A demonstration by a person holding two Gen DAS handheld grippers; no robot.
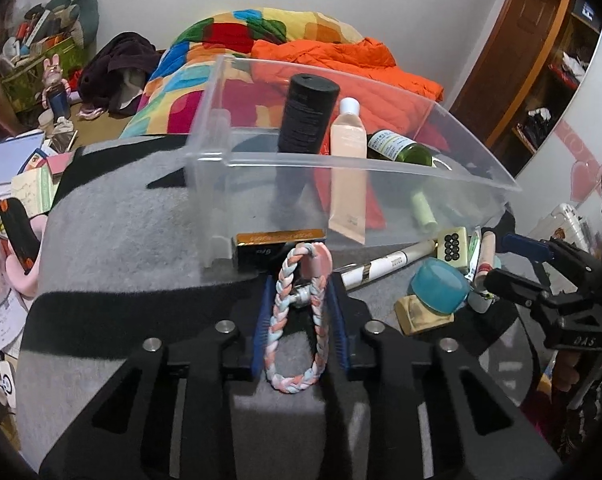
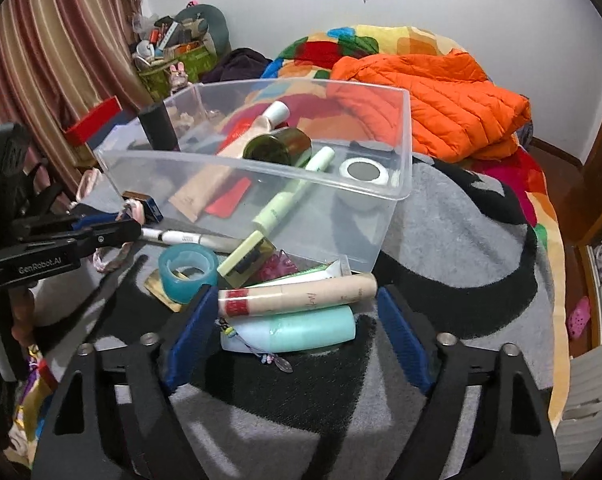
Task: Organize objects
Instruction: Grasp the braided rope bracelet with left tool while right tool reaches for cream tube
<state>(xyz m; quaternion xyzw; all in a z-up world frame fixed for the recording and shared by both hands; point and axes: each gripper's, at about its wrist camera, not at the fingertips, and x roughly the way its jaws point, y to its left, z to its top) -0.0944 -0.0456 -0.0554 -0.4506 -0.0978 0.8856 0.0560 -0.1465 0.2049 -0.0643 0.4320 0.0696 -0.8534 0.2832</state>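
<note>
A clear plastic bin [image 1: 381,166] [image 2: 397,196] stands on a grey and black blanket. It holds a black tube [image 1: 307,116], a peach tube [image 1: 347,168], a green bottle [image 1: 401,150] and a pale green stick [image 2: 289,196]. My left gripper [image 1: 299,292] is shut on a braided pastel keychain loop [image 1: 279,320], just in front of the bin. My right gripper [image 2: 297,312] is open around a beige tube with a red band [image 2: 297,294] and a mint bottle [image 2: 297,334] lying on the blanket.
Loose items lie in front of the bin: a teal tape roll [image 2: 187,268], a white pen [image 1: 385,266], a black and gold box [image 1: 261,248], a cream case [image 1: 453,246]. An orange jacket [image 2: 433,100] and colourful quilt lie behind. Clutter sits at left [image 1: 21,168].
</note>
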